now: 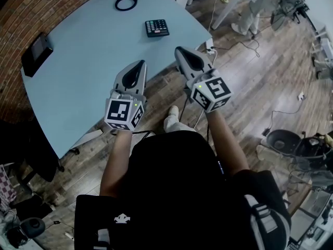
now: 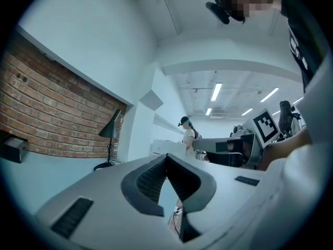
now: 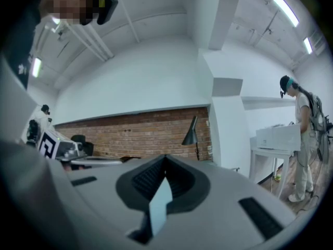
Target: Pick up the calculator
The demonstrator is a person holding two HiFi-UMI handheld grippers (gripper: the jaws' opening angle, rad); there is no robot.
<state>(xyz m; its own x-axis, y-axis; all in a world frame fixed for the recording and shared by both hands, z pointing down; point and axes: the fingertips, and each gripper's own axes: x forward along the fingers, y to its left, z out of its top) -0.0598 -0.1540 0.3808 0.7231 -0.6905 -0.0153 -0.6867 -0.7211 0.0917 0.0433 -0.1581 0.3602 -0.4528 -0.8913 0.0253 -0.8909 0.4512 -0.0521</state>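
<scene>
Brick wall (image 1: 21, 4): runs along the far left side of the tabletop.
Black device (image 1: 36, 53): a flat dark slab lying at the tabletop's left edge, close to the bricks.
Tabletop (image 1: 88, 61): pale blue with a rounded outline, mostly bare.
Lamp base (image 1: 126, 0): a black ring at the far side of the tabletop with a cord trailing off it. The left gripper view shows its thin stem and cone shade standing against the bricks.
Left tool (image 1: 139, 64): held level over the near part of the tabletop, tip pointing across it. Its jaws are pressed together at the tip with nothing between them. Its marker cube (image 1: 125, 113) sits just above the wrist.
Calculator (image 1: 157, 28): lies flat on the tabletop near the right edge, dark with a grid of keys. It is beyond both tools, slightly nearer the right one, and neither touches it.
Right tool (image 1: 179, 50): held level beside the left one, its tip at the tabletop's near right edge and its body over the floor. Its jaws are closed tip to tip and empty.
Wooden floor (image 1: 260, 82): dark planks with loose cables across them.
Bystander (image 1: 257, 7): stands by a white desk, far right, well apart.
</scene>
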